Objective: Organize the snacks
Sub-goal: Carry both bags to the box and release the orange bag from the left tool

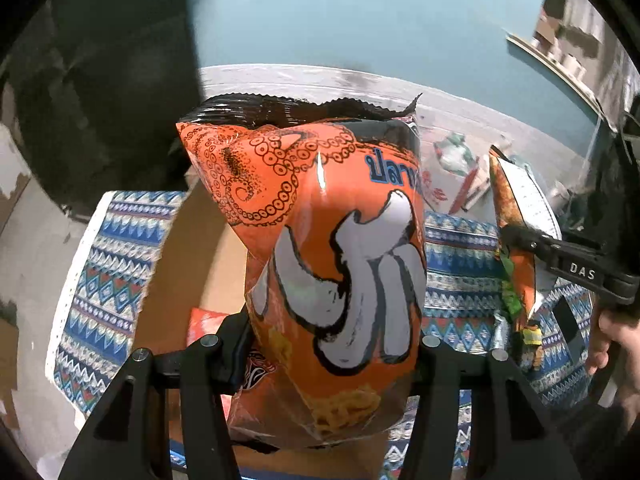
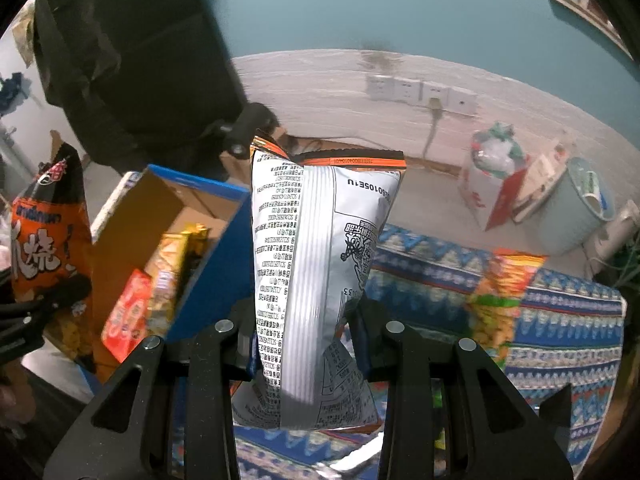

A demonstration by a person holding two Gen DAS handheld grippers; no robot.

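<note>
The cardboard box (image 2: 160, 216) with the blue outer wall stands open on the patterned cloth (image 2: 560, 320) that covers the bench, to the left of my right gripper and already partly filled: a red packet (image 2: 128, 312) and a yellow one (image 2: 176, 264) lean inside. I judge the step in hand to be carrying both bags over that opening. My left gripper (image 1: 332, 364) is clamped round the lower body of the puffy orange squid-print bag (image 1: 332, 240), jaws about half apart, bag upright above the box floor. My right gripper (image 2: 304, 344) is pinched nearly closed on the silver-backed bag (image 2: 316, 248), held upright just right of the box wall. To do this well I should bring each bag clear over the rim before lowering, set the fat orange one in the open far space, and slide the thin one on edge beside the packets, easing my grip only once each rests
</note>
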